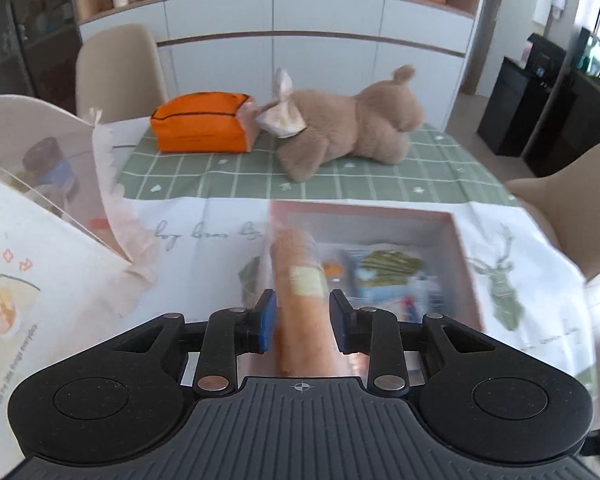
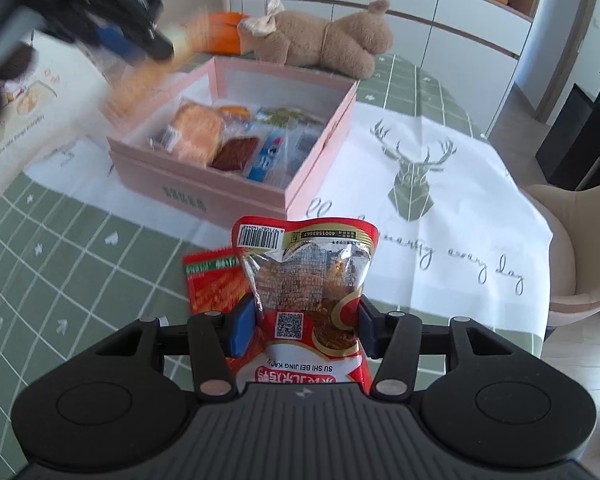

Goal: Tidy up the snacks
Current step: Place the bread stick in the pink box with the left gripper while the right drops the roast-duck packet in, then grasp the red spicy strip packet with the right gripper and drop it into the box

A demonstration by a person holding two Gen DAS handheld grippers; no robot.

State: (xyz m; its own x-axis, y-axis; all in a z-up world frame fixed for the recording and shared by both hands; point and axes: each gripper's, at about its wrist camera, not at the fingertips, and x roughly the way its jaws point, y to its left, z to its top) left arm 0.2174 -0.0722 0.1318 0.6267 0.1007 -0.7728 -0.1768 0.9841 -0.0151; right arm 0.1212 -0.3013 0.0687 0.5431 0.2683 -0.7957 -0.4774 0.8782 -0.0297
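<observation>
A pink box (image 2: 220,196) on the table holds several snack packets; it also shows in the left wrist view (image 1: 466,264). My left gripper (image 1: 303,316) holds a clear-wrapped orange snack (image 1: 300,300) between its blue pads above the box's left side; the snack is blurred. In the right wrist view that gripper (image 2: 112,12) and its snack (image 2: 148,80) hang over the box's far left corner. My right gripper (image 2: 306,324) is shut on a red and clear snack bag (image 2: 306,280) in front of the box. A small red packet (image 2: 214,280) lies on the table beside it.
A brown plush toy (image 1: 352,128) and an orange pouch (image 1: 202,122) lie at the table's far side. A clear container (image 1: 44,184) stands at the left. Beige chairs stand around the table (image 2: 572,248). A white deer-print cloth (image 2: 440,184) lies under the box.
</observation>
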